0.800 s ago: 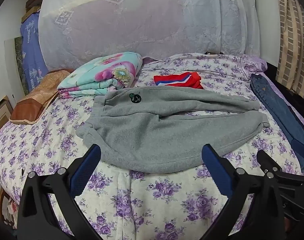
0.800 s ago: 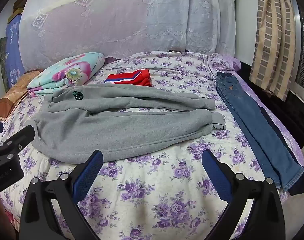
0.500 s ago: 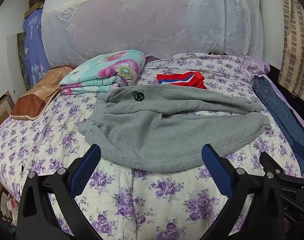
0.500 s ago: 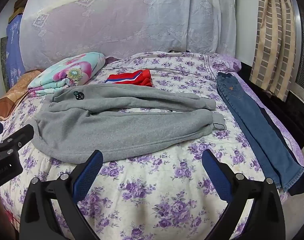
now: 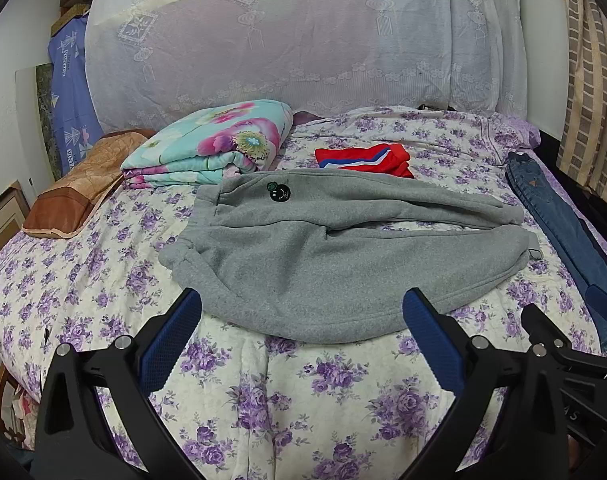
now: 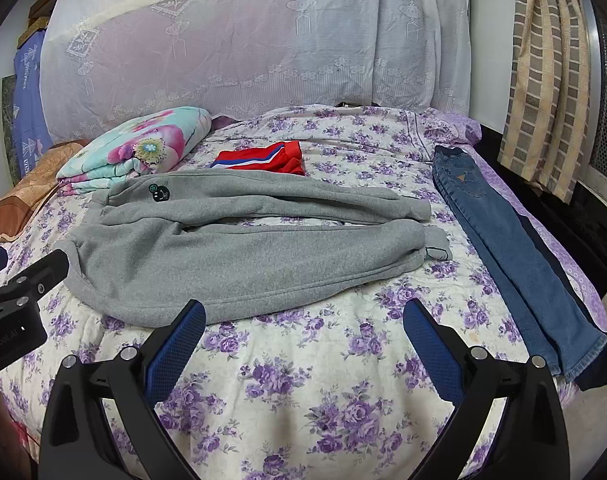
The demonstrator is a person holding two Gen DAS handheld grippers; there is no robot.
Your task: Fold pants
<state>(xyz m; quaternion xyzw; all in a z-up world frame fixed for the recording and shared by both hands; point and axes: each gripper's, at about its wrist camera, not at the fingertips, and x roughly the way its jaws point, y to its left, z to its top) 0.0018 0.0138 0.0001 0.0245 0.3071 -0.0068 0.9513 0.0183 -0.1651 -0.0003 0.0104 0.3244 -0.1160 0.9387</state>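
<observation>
- Above the near edge of the bed (image 5: 287,408), the left gripper (image 5: 301,322) hangs released, its blue pads spread wide with nothing between them, pointing down at the quilt.
- Beside it, the right gripper (image 6: 303,322) is released too, jaws wide and empty, clear of the cloth.
- Just beyond both lie the grey sweatpants (image 5: 343,252), spread flat across the middle of the floral quilt: waistband to the left, two legs running right, cuffs near the jeans (image 6: 515,264). A small dark round patch marks the far hip.
- Behind them sit red shorts (image 5: 363,160), folded, and a folded flowered blanket (image 5: 219,140) at far left.
- No containers show.
</observation>
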